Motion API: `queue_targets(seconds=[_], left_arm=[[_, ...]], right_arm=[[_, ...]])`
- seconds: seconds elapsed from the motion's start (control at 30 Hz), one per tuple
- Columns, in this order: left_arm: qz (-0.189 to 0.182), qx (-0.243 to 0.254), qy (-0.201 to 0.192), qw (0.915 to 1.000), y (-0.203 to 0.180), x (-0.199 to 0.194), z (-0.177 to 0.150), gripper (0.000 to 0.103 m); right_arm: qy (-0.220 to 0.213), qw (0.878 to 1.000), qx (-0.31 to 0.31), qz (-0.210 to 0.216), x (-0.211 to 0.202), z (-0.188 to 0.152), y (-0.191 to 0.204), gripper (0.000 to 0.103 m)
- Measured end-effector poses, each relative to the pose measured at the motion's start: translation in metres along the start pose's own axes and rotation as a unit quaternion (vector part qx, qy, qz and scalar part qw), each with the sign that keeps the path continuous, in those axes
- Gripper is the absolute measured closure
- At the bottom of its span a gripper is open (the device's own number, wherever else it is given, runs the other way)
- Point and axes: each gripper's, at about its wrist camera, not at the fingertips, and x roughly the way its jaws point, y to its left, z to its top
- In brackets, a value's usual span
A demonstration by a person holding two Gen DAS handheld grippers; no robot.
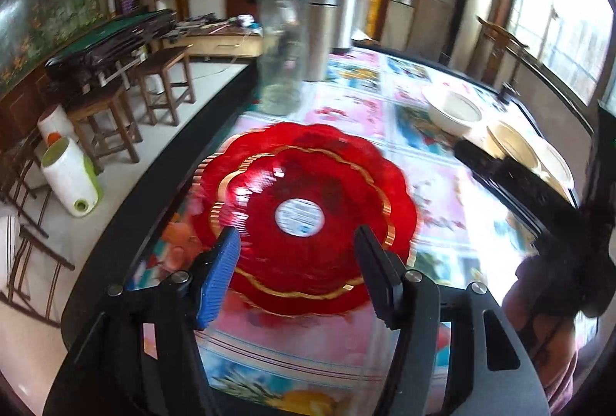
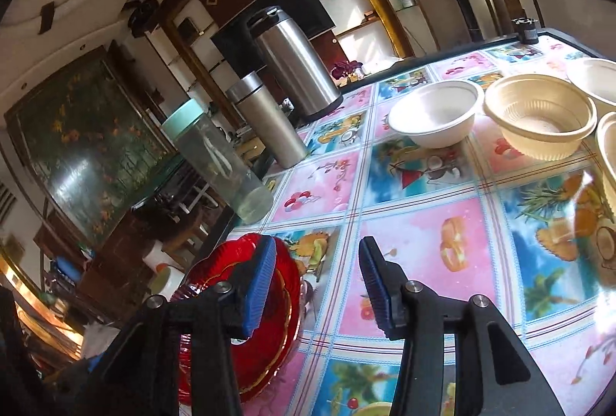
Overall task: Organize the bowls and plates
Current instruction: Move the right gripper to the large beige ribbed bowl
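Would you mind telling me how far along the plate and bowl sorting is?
Done: the red plates look stacked. In hand: nothing; left gripper and right gripper are both open and empty. Left: the cream bowls sit separately on the table, unstacked.

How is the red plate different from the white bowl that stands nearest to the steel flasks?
The red plate is flat, scalloped and glossy, with gold lines; the white bowl is deep, round and plain matte. The plate lies near the table edge beside the open right gripper; the bowl stands farther in, beside other pale bowls. Both rest upright on the patterned tablecloth.
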Motion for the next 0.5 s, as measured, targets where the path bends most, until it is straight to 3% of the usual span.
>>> queue_targets(seconds=[0.27,0.5], left_arm=[[-0.09,0.068,0.057,0.9919,-0.082,0.015,-0.008,0.041],[-0.169,0.089,0.107,0.9758,-0.155,0.032,0.009,0.04]], right_arm=[[-0.069,0.997,0.007,-0.036,-0.065,0.024,-0.063,0.046],[-0.155,0.98,0.016,-0.121,-0.156,0.066,-0.175,0.034]])
